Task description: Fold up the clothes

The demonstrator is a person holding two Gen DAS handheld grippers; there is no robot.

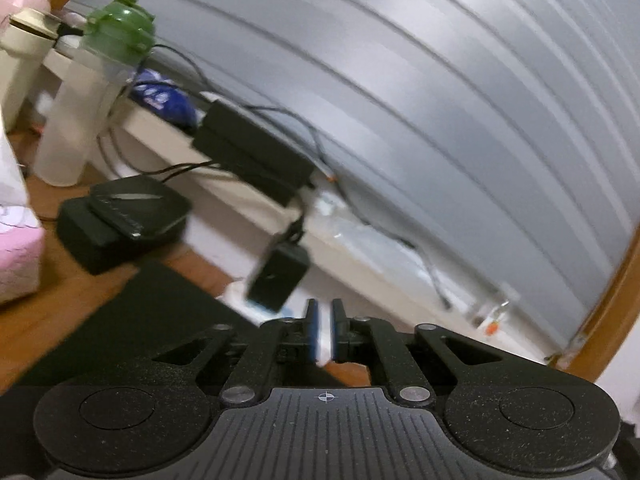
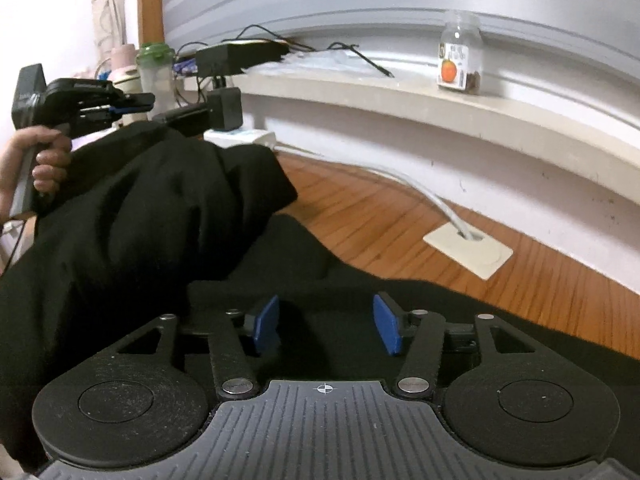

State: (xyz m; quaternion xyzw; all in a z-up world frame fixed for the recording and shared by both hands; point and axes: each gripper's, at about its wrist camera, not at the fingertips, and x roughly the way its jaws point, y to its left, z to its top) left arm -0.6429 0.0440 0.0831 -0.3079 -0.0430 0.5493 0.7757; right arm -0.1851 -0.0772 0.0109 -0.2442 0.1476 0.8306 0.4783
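A black garment (image 2: 160, 208) lies bunched on the wooden table (image 2: 380, 216), with a raised fold at the left and a flat part spreading toward the near edge. My right gripper (image 2: 326, 314) is open just above the flat part, its blue pads (image 2: 266, 326) wide apart with nothing pinched between them. In the right wrist view, a hand holds my left gripper (image 2: 146, 100) above the garment's far left fold. In the left wrist view, the left gripper (image 1: 323, 308) shows a narrow gap with nothing in it, and a corner of the black garment (image 1: 152, 320) lies below it.
A white ledge (image 2: 400, 96) along the wall carries a glass jar (image 2: 460, 56), a green-lidded bottle (image 1: 116, 36), black power bricks (image 1: 252, 152) and cables. A black charger box (image 1: 120, 224) and a pink cloth (image 1: 16, 256) sit at the left. A white cable plate (image 2: 468, 252) is set in the table.
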